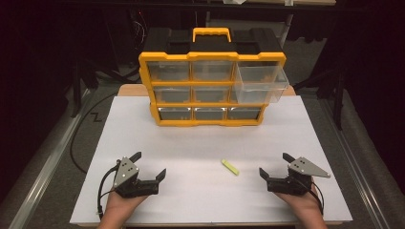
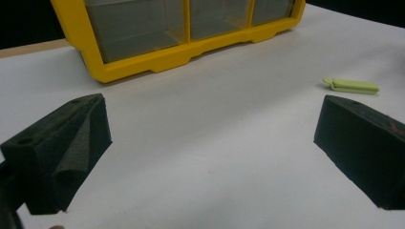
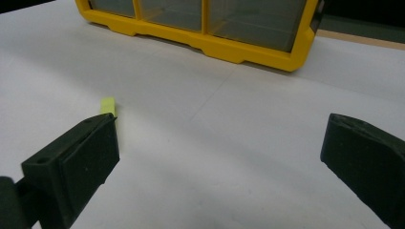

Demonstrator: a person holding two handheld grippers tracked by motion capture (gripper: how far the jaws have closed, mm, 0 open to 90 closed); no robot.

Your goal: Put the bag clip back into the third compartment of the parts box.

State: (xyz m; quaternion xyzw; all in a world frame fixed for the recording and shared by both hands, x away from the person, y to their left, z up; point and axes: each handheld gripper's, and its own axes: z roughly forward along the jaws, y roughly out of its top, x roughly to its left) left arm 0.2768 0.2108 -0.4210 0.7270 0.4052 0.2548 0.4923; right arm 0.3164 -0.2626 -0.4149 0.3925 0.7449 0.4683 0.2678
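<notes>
I had both tools resting low at the near edge of the white-topped desk [image 1: 143, 143], the left gripper [image 1: 149, 166] and the right gripper [image 1: 273, 164] each with jaws spread wide and holding nothing. The small yellow-green plastic clip [image 1: 229, 167] lay flat between them, nearer the right one. Behind stood the yellow-and-black plastic drawer organizer [image 1: 211, 86], its clear top-right drawer [image 1: 260, 83] pulled out. I judged nothing begun; next, probably a careful pinch on that clip.
</notes>
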